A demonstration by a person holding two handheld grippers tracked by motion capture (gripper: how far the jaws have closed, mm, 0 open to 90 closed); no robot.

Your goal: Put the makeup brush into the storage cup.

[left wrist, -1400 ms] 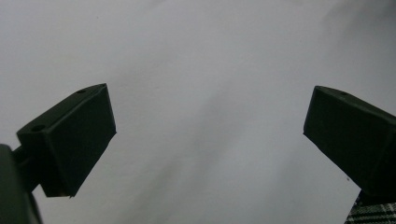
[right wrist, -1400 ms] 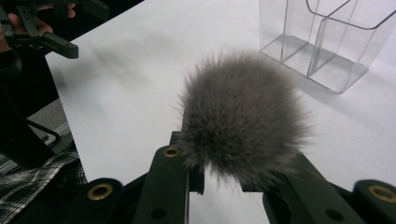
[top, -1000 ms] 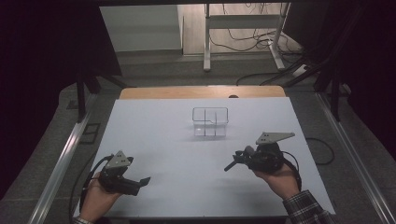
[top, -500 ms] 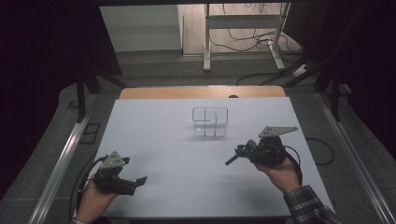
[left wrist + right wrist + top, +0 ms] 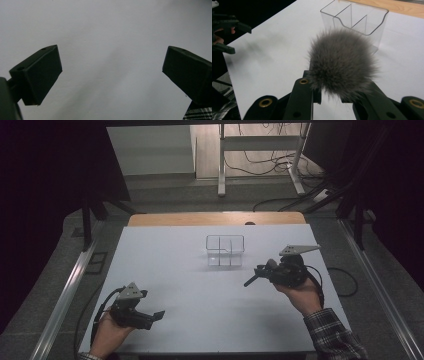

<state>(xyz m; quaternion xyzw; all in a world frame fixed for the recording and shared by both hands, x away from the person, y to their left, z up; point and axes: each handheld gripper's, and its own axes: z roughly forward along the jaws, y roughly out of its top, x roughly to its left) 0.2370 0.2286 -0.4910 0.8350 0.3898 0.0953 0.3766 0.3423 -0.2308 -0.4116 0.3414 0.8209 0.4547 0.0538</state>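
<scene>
A grey fur ball [image 5: 342, 62] sits between the jaws of my right gripper [image 5: 330, 97], which is shut on it. In the high view the right gripper [image 5: 254, 278] hovers at the table's right, its jaws pointing left, just right of and nearer than a clear plastic divided box [image 5: 225, 251]. The same box [image 5: 354, 22] stands empty a little beyond the fur ball. My left gripper [image 5: 156, 316] rests near the front left of the white table [image 5: 170, 265]. Its jaws stand wide open [image 5: 112, 72] over bare white surface.
A wooden strip [image 5: 215, 218] runs along the table's far edge, with metal rails [image 5: 65, 295] down both sides. The left gripper [image 5: 227, 35] and its hand show far off in the right gripper view. A plaid sleeve [image 5: 332, 335] covers the right forearm.
My right gripper has moved away from the person and slightly right with the fur ball, ending closer to the clear box. The left gripper has barely shifted.
</scene>
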